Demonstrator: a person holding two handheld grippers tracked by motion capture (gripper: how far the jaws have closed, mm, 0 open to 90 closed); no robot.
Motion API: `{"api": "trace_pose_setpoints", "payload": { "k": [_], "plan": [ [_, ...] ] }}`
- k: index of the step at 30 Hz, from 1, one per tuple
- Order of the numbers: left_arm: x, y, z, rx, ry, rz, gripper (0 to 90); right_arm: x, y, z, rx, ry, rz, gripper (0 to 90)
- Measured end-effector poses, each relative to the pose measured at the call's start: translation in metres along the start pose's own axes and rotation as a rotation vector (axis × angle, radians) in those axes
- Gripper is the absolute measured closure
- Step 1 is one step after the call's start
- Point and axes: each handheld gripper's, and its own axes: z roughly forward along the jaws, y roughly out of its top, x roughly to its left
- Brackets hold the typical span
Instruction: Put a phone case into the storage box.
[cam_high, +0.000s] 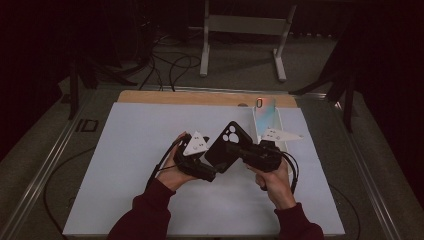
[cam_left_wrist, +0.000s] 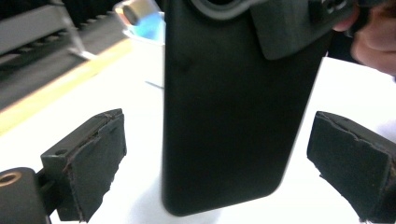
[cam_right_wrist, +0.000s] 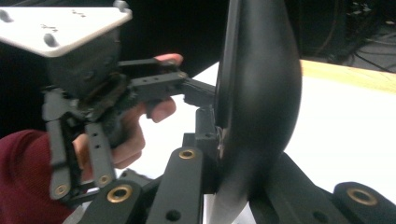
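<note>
Above worktop (cam_high: 130, 165) centre | black phone case (cam_high: 225, 146) clamped in right tool (cam_high: 239, 151) | left tool (cam_left_wrist: 219, 163) jaws apart, flanking case's lower end | close squarely on both edges.

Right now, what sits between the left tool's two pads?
The black phone case, held by the right tool, hangs in the gap between the left tool's open pads, touching neither. The left gripper view shows this.
</note>
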Motion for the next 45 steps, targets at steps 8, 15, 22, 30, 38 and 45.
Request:
{"api": "trace_pose_setpoints", "payload": {
  "k": [8,15,22,30,38,45],
  "plan": [
    [-0.002,-0.001,0.003,0.0,-0.093,0.002,9.3,0.006,0.002,-0.002,0.015,0.098,-0.071,86.1],
    [-0.002,-0.001,0.002,0.0,-0.131,0.0,16.0,0.009,0.004,-0.002,0.013,0.122,-0.088,86.2],
    [-0.004,-0.002,0.001,-0.002,-0.138,0.014,23.2,0.008,0.003,-0.001,0.022,0.116,-0.105,86.2],
    [0.002,-0.007,-0.003,-0.025,-0.182,-0.011,43.7,0.005,0.002,-0.006,0.028,0.101,-0.117,85.8],
    [0.001,-0.009,-0.004,-0.014,-0.183,0.005,61.4,0.005,0.004,-0.009,0.045,0.082,-0.171,76.4],
    [-0.001,-0.009,-0.004,-0.013,-0.182,0.029,75.2,0.003,0.006,-0.013,0.051,0.075,-0.182,64.3]
  ]
}}
